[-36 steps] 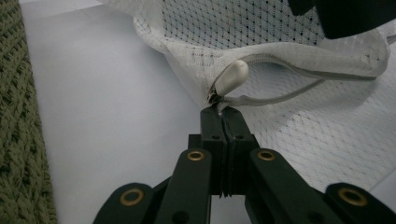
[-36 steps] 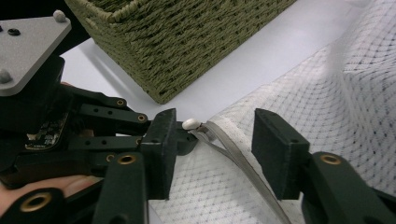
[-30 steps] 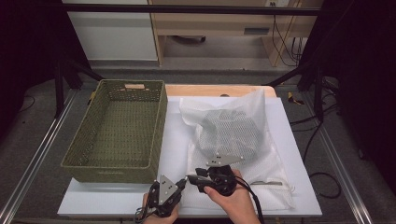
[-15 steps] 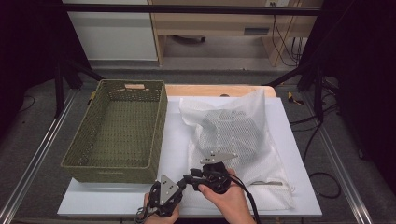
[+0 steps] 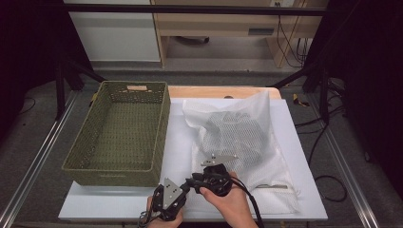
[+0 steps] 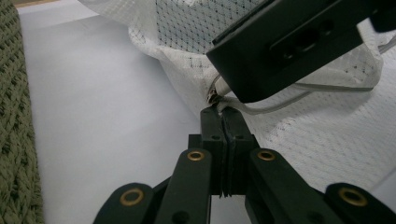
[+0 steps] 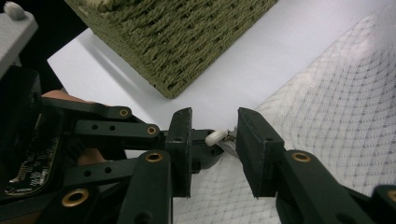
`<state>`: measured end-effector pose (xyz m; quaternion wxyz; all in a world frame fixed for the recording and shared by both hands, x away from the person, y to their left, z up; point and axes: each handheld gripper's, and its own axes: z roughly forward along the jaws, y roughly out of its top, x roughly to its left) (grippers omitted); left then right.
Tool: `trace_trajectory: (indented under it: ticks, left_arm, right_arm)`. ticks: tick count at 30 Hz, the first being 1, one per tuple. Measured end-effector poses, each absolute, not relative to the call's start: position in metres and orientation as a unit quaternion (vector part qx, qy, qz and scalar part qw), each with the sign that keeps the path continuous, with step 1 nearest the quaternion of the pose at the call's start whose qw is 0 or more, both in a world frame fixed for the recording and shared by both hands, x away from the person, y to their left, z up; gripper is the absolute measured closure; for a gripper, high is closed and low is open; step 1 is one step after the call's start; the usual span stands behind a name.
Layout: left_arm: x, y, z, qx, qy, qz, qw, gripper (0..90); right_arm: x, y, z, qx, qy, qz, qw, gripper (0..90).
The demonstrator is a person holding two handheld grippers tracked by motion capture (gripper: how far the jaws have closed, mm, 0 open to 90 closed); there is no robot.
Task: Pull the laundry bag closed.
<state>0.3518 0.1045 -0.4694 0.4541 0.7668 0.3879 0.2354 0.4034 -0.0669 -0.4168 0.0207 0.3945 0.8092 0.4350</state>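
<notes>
left tongs (image 6: 223, 122) clamped on mesh laundry bag (image 5: 237, 142) corner beside white zipper pull (image 7: 215, 136); right tongs (image 7: 214, 140) just narrowing astride pull, not yet pinching; zipper runs rightward along near edge.

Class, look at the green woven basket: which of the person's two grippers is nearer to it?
Left. The left gripper sits just off the green woven basket at its near right corner; the right gripper reaches in from farther right, over the white mesh bag.
</notes>
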Motion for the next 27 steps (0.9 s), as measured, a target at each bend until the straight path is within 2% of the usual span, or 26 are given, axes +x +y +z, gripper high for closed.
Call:
trace_trajectory:
  ticks: [13, 27]
  left_arm:
    - [0.3511, 0.1043, -0.4693, 0.765, 0.387, 0.242, 0.454, 89.3]
    - [0.3503, 0.1038, -0.4691, 0.764, 0.385, 0.249, 0.455, 89.4]
  right_arm:
    - [0.4072, -0.0732, -0.422, 0.402, 0.803, 0.44, 0.004, 79.7]
    - [0.4098, -0.0746, -0.4248, 0.413, 0.797, 0.44, -0.013, 82.7]
